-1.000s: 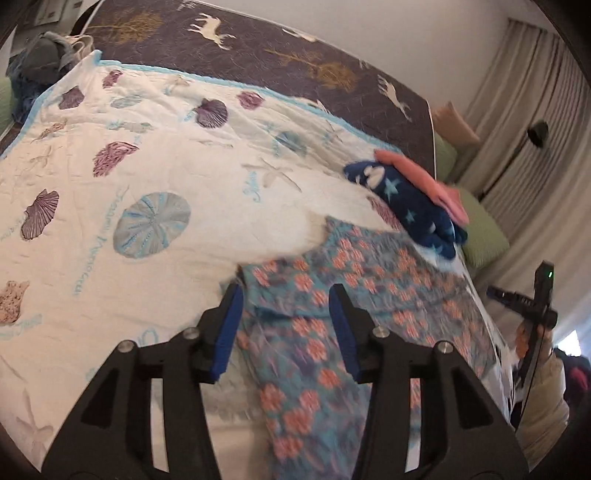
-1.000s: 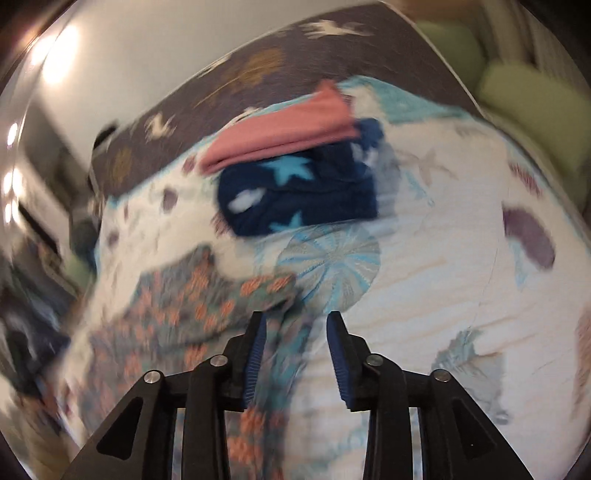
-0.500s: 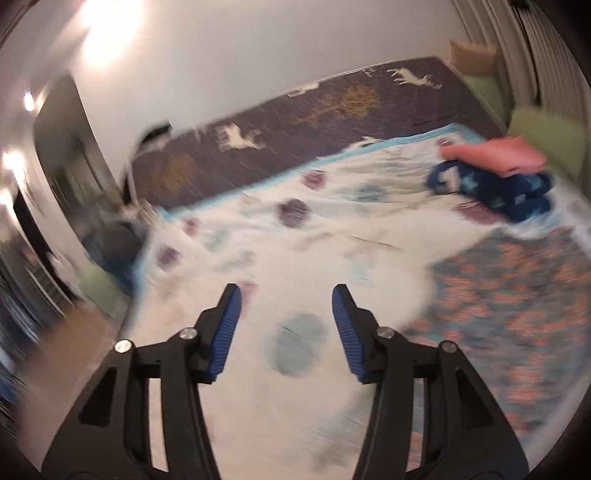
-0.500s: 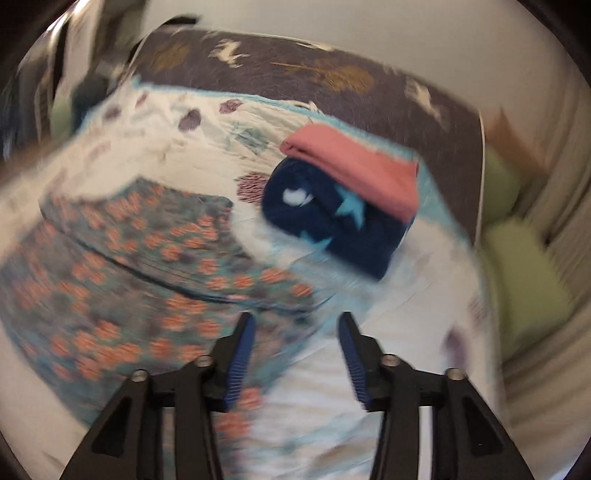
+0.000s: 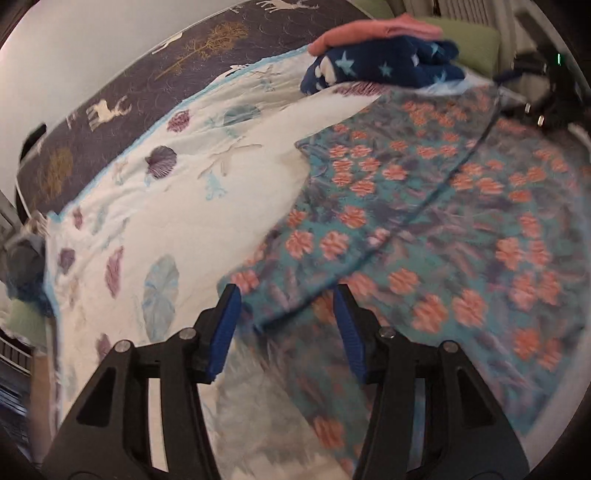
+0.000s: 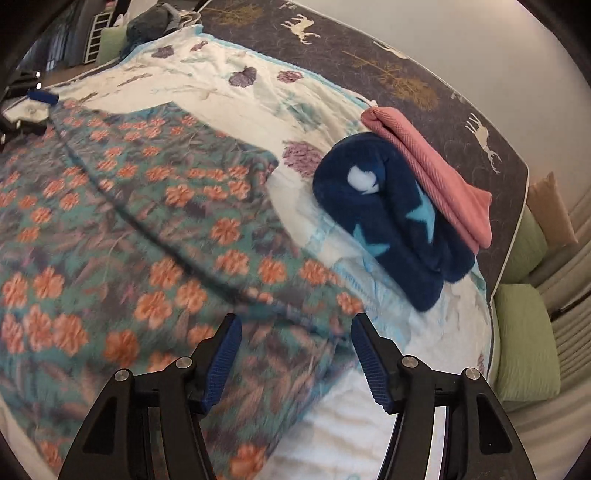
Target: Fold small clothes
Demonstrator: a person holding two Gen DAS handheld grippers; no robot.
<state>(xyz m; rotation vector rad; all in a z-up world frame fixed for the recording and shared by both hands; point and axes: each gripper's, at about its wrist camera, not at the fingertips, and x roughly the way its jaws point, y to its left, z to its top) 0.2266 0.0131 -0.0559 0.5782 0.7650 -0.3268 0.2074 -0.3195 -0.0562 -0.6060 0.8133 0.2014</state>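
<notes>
Teal fabric printed with orange flowers, a floral garment, lies spread flat on the bed; it fills the right half of the left wrist frame and the left and centre of the right wrist frame. A dark seam runs diagonally across it, and much of its near part is blurred.

White quilt with purple shells and pale blue sea motifs covers the bed beneath the garment, bare in the left half of the left wrist frame and along the top of the right wrist frame.

Dark headboard-side cover with white deer and gold trees borders the quilt at the upper right.

Navy fleece item with blue stars, folded, sits on the quilt in the right centre of the right wrist frame, just beside the garment's corner; a folded pink cloth rests on top of it. Both appear at the top right of the left wrist frame.

Green cushions lie at the far right edge.

Left gripper: jaws spread, holding nothing, over the garment's near left edge.

Right gripper: jaws spread, holding nothing, over the garment's near right corner.
</notes>
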